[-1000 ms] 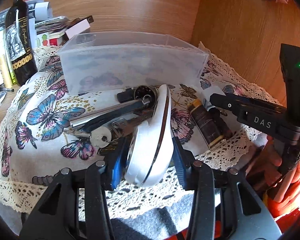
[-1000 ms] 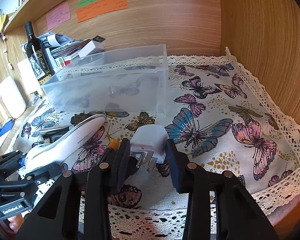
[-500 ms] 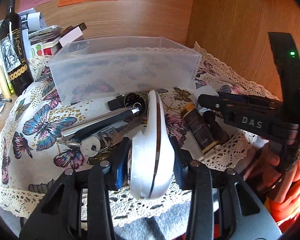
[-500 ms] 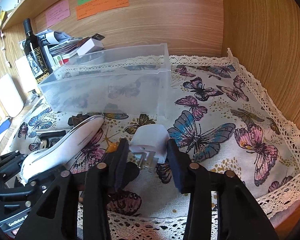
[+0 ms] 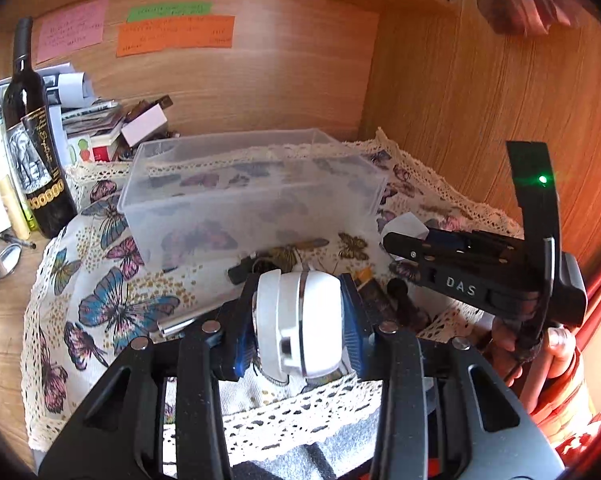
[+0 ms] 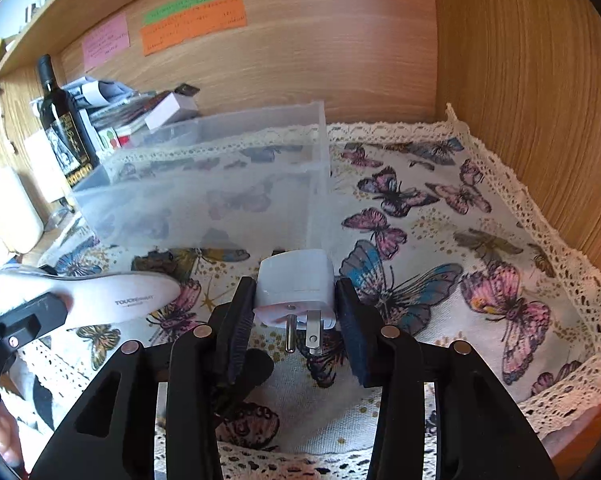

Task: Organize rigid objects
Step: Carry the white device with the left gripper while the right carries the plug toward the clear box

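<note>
Wood-grain panels (image 6: 340, 40) walled a corner nook, and over its floor lay a white lace-edged cloth printed with butterflies (image 6: 440, 240). On that cloth stood a clear rectangular plastic bin (image 5: 252, 192), its long side running across both views. Behind the bin's left end a dark wine bottle (image 5: 32, 140) stood upright beside a heap of papers and small boxes (image 5: 100, 120), and pink, green and orange paper notes (image 5: 176, 36) were stuck to the back panel above it.

In front of the bin, the left gripper (image 5: 296, 332) was clenched on the thick end of a long white handheld device with a chrome seam (image 5: 298, 320). The device was lifted off the cloth, its long axis pointing away from the gripper; in the right wrist view it lay roughly level with its narrow tip toward the right (image 6: 100, 300). Beneath it, dark small items (image 5: 260, 268) were scattered on the cloth.

The right gripper (image 6: 296, 320) was closed around a white plug adapter (image 6: 296, 284) in front of the bin's right end, metal prongs (image 6: 300, 332) pointing back toward the gripper body, rounded back facing the bin.
</note>
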A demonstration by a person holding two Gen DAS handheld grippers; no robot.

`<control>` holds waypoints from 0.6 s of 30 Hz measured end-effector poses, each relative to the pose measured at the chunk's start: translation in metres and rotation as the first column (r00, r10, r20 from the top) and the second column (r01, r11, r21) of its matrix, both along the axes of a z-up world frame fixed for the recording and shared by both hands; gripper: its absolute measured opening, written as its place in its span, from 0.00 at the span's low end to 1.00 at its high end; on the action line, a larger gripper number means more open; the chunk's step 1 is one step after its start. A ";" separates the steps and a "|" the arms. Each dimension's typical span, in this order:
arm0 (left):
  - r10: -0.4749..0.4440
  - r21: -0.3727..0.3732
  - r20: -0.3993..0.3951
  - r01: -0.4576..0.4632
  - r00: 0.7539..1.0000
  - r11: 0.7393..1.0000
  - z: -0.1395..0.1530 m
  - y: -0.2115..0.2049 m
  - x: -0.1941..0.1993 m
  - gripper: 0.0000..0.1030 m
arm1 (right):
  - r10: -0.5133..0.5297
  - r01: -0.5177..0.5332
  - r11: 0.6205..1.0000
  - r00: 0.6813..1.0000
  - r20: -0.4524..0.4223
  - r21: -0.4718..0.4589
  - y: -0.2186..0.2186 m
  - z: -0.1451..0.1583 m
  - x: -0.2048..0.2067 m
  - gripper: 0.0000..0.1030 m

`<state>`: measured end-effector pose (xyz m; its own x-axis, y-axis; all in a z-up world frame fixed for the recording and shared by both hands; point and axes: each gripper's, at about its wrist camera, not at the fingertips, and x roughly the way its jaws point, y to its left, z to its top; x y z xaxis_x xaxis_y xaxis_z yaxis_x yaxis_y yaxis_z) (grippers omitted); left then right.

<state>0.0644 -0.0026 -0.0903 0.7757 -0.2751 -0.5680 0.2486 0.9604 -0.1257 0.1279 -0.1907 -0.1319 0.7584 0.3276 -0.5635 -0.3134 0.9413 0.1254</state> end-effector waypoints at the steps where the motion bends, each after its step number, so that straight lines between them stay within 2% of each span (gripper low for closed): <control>1: -0.004 -0.002 0.007 0.004 1.000 1.000 0.004 0.001 0.001 0.36 | 0.002 -0.002 1.000 1.000 0.014 0.008 -0.001 0.005 -0.002 0.36; 6: -0.012 -0.009 0.044 0.012 0.999 1.000 0.023 0.003 0.010 0.36 | 0.006 -0.008 1.000 0.997 0.079 0.030 -0.004 0.029 -0.008 0.36; 18: -0.019 -0.085 0.045 0.022 0.999 0.996 0.063 0.031 0.035 0.36 | 0.023 -0.031 0.999 0.979 0.204 0.036 0.004 0.074 -0.005 0.37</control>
<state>0.0990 0.0288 -0.0273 0.7934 -0.3372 -0.5068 0.2752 0.9413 -0.1956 0.1230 -0.1867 -0.0577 0.8466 0.3679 -0.3846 -0.3612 0.9279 0.0926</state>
